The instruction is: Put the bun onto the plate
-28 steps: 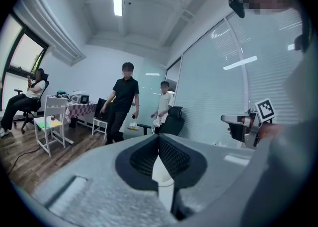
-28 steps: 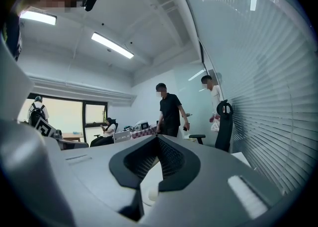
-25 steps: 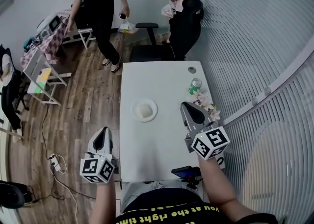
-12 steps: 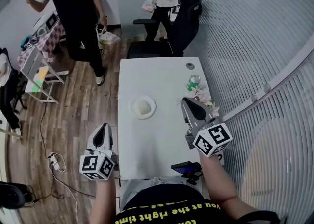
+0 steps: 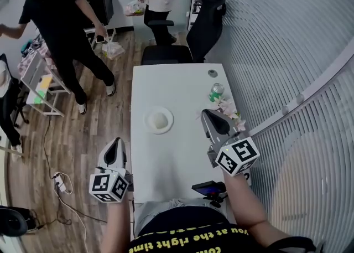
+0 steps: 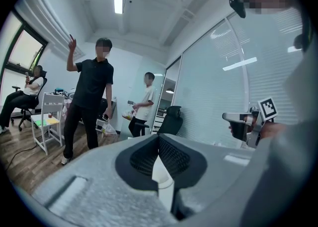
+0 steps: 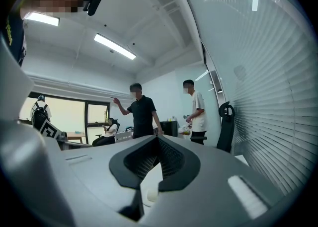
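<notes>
Head view: right gripper closed, seemingly level.

Matt white table; smooth white plate; wood-plank floor; shiny metal can.

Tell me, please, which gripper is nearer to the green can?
Right. The right gripper hovers just short of the can, on the same side of the table; the left gripper is off its opposite edge.
</notes>
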Demonstrator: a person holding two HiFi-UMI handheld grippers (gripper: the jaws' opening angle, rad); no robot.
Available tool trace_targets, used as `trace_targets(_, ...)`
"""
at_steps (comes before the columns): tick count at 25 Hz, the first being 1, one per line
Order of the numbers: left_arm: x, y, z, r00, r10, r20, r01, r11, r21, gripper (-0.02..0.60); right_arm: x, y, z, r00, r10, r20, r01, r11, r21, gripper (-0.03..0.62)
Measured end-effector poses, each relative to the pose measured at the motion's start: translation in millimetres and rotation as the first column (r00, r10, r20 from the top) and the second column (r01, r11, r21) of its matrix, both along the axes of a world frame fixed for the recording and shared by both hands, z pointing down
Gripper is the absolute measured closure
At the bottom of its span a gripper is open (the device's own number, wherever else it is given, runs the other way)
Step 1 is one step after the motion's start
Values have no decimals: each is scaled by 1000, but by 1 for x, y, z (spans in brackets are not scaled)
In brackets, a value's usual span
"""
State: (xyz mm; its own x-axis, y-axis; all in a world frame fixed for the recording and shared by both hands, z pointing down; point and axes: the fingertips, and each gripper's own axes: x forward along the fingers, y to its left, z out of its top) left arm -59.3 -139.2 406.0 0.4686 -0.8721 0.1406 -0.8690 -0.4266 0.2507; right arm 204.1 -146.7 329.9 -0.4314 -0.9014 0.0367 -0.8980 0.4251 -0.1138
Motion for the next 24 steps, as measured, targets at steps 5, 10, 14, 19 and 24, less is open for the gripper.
trace_targets(5, 1, 1, -1, 1000, 3, 2, -3, 1000, 1, 580, -1, 1, -1, 1000, -2, -10, 2, 1000, 0, 588)
trace_targets(10, 0, 3, -1, 1000, 3, 1, -3, 1000, 3, 580, -2, 3, -1, 1000, -3, -15, 3, 1000, 1, 588)
trace_targets(14, 2, 4, -1, 1000, 5, 2, -5, 1000, 2, 580, -1, 5, -1, 1000, -5, -18, 5, 1000, 0, 588)
trace_targets(19, 0, 5, 0, 1000, 3, 4, -3, 1000, 0, 580, -3, 5, 1, 1000, -8, -21, 8, 1000, -4, 588)
trace_targets(24, -9, 6, 0, 1000, 3, 1, -3, 1000, -3, 581, -14, 7, 2, 1000, -10, -24, 10, 1000, -11, 588)
